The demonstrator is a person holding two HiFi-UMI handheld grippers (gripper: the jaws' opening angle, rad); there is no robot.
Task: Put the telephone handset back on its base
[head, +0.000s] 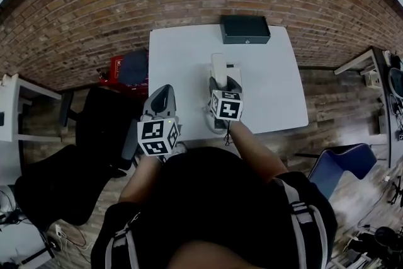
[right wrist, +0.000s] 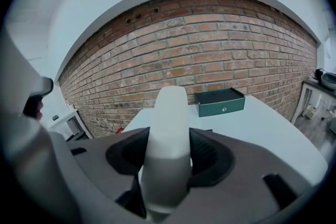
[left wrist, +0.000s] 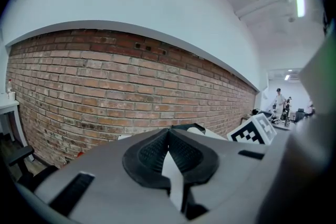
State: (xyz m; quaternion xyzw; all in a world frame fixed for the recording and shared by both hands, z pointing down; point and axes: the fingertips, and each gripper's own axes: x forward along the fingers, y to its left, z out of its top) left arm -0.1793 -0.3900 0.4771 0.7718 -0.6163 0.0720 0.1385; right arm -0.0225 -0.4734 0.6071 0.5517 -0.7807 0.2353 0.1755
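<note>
Right gripper clamps the white plastic telephone handset near its lower end, above the white rectangular table. Left gripper is empty with its jaws pressed together, off the table's near-left edge. The base is mostly hidden under the right gripper, so the likely risk is a blind lowering that seats the handset skewed or misses the cradle.

White handset in the grey right gripper; ahead of it, a white table, dark green box, red-brown brick wall.

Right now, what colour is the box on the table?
Box: dark green, best in the right gripper view.
</note>
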